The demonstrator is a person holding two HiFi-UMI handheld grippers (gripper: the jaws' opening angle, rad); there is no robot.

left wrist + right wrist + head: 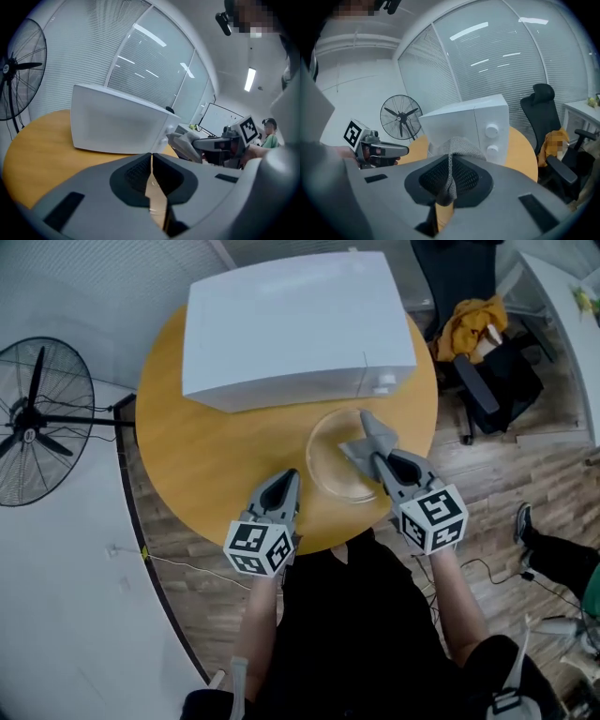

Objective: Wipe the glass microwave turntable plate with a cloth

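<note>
The clear glass turntable plate (323, 463) lies on the round wooden table (187, 446), in front of the white microwave (295, 320). My right gripper (378, 457) is shut on a grey cloth (367, 434), which hangs over the plate's right half. In the right gripper view the cloth (458, 146) is pinched between the shut jaws (450, 164). My left gripper (286, 476) is shut and holds nothing, low over the table just left of the plate. In the left gripper view its jaws (151, 158) meet, and the right gripper (220, 143) with the cloth (185, 146) shows at the right.
The microwave (117, 124) (473, 124) fills the table's back half. A standing fan (33, 418) is on the floor at the left. A black office chair (492, 381) with a yellow garment (469, 320) stands at the right. Another person's shoe (525, 521) is at far right.
</note>
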